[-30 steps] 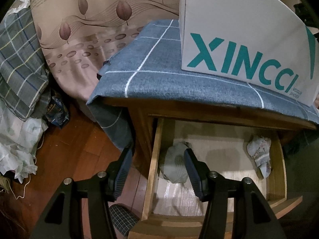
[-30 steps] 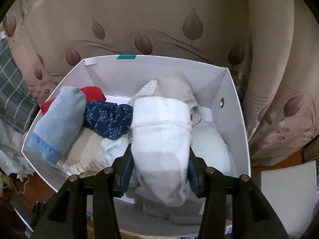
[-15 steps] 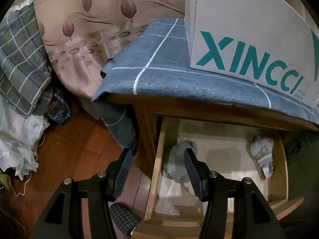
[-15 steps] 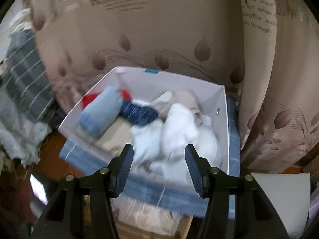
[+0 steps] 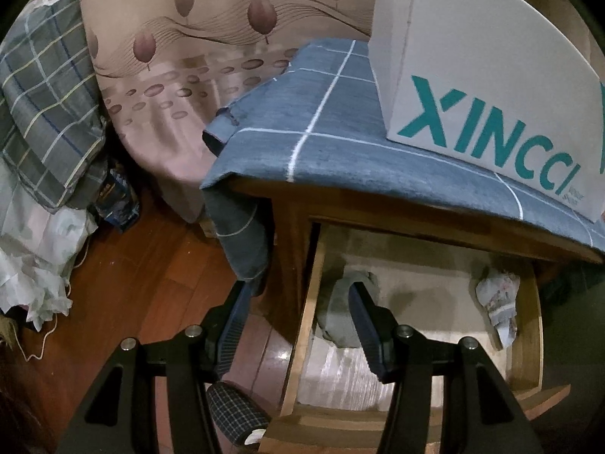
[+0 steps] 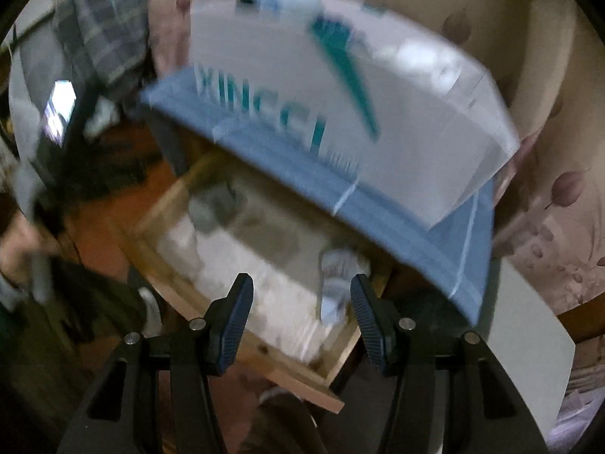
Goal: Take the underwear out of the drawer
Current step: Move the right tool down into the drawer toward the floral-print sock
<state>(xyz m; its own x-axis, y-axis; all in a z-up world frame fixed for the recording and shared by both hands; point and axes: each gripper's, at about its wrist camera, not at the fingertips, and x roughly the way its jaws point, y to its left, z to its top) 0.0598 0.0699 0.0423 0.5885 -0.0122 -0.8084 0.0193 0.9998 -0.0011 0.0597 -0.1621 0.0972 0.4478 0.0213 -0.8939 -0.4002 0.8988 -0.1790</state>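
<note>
The wooden drawer (image 5: 302, 325) stands pulled out under the table top. A grey folded piece of underwear (image 5: 342, 317) lies at its left side and a pale flowered piece (image 5: 497, 302) at its right wall. My left gripper (image 5: 298, 291) is open and empty, straddling the drawer's left wall with one finger over the grey piece. The right wrist view is blurred by motion. There my right gripper (image 6: 301, 282) hangs open and empty above the drawer (image 6: 302, 374), the pale piece (image 6: 336, 272) just past its right finger and the grey piece (image 6: 215, 208) farther left.
A white XINCCI shoe box (image 5: 491, 75) holding clothes sits on a blue checked cloth (image 5: 310, 121) over the table. A leaf-patterned curtain (image 5: 196, 38) hangs behind. Plaid bedding (image 5: 41, 106) is piled left on the wood floor, and a checked slipper (image 5: 234, 412) shows beside the drawer front.
The right gripper let go of a white garment into the box, then swung down and rolled toward the open drawer. The left gripper has barely moved.
</note>
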